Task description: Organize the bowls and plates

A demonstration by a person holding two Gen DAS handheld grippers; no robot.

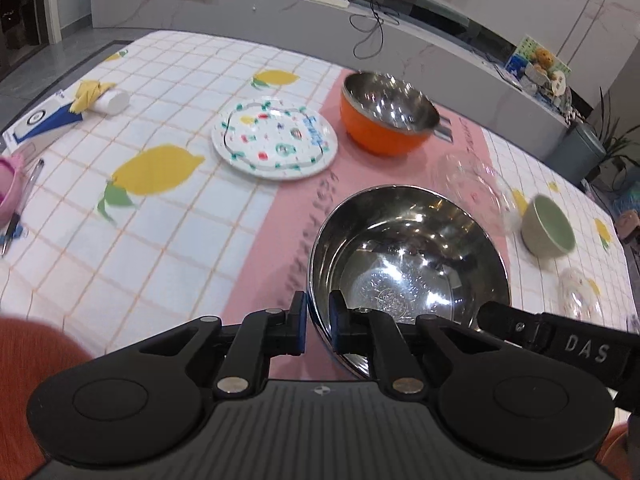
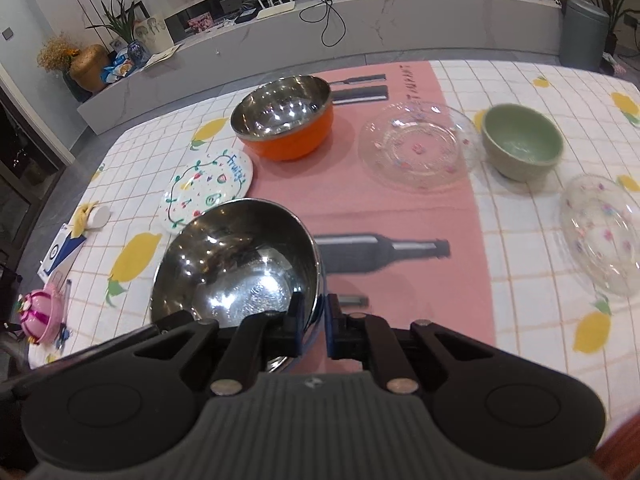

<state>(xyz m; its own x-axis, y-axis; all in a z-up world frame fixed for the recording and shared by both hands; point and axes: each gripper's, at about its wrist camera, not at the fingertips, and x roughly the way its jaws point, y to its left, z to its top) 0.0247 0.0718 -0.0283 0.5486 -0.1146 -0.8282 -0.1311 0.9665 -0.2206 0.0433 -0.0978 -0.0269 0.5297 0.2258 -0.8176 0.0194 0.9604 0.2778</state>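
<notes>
A shiny steel bowl (image 1: pixel 408 264) (image 2: pixel 236 264) hangs just above the pink strip of the tablecloth, held from both sides. My left gripper (image 1: pixel 318 320) is shut on its left rim, one pad inside and one outside. My right gripper (image 2: pixel 314 320) is shut on the opposite rim in the same way. Farther back stand an orange bowl with a steel lining (image 1: pixel 388 120) (image 2: pixel 284 120) and a white painted plate (image 1: pixel 276 140) (image 2: pixel 208 188). To the right are a clear glass plate (image 2: pixel 416 146), a green bowl (image 2: pixel 520 140) (image 1: pixel 548 232) and a second glass plate (image 2: pixel 600 236).
On the left side of the table lie a white roll with a yellow wrapper (image 1: pixel 108 100), a blue and white booklet (image 1: pixel 44 120), a pen (image 1: pixel 22 208) and a pink ornament (image 2: pixel 40 316). A low marble shelf (image 1: pixel 240 12) runs behind the table.
</notes>
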